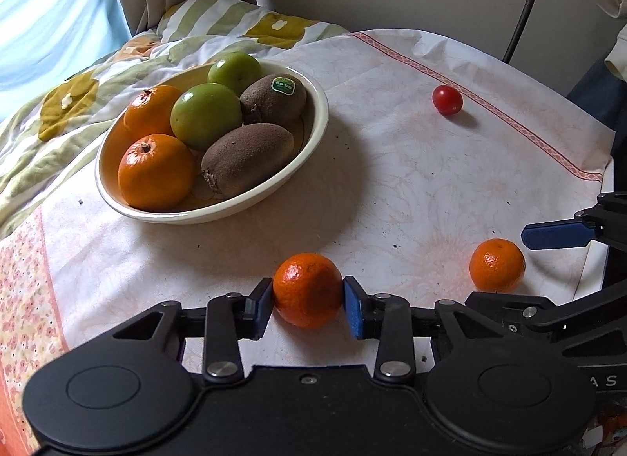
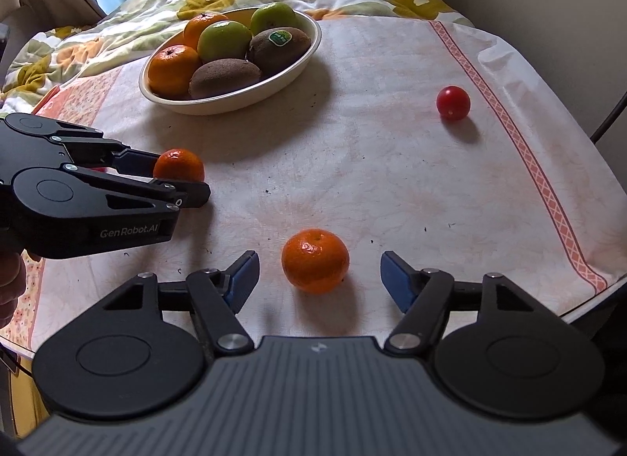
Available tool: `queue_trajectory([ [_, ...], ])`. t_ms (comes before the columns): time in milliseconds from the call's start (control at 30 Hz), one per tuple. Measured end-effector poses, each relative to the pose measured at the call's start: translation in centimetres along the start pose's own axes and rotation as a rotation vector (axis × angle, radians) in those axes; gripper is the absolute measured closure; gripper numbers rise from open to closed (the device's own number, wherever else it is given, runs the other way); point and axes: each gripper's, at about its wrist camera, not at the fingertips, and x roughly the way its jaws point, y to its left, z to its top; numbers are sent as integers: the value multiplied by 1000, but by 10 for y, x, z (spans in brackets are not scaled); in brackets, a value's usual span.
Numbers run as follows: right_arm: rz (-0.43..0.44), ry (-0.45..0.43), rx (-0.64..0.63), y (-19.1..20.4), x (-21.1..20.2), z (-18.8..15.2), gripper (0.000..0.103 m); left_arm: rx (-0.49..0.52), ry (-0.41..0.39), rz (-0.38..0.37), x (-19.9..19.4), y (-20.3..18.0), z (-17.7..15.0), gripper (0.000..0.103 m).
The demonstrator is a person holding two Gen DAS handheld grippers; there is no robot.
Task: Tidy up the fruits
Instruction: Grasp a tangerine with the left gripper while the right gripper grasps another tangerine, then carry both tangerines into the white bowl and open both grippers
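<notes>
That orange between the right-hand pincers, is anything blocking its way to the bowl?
Nothing visible does. The orange sits between the open right gripper, untouched, with bare cloth up to the bowl. The bowl is already crowded with fruit, though.

In the right wrist view the left tongs (image 2: 184,177) cover the lower part of a mandarin (image 2: 178,163). The sticker (image 1: 283,86) on a kiwi in the bowl (image 1: 313,118) is too small to read. The left wrist view's right edge cuts off the right tongs (image 1: 521,260), one blue pad (image 1: 556,235) showing.
</notes>
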Motion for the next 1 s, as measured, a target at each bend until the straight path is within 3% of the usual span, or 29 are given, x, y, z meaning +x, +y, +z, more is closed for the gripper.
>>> queue_trajectory([
  [567,0,11,-12,4,8,2,41,-53,-7,8,-10,12,-6,62],
  [633,0,16,-10,3,9,2,50,-59,-11,11,-13,13,-7,62],
  [1000,16,1,-10,3,3,4,51,-92,-38,19,-28,17,-11,62],
])
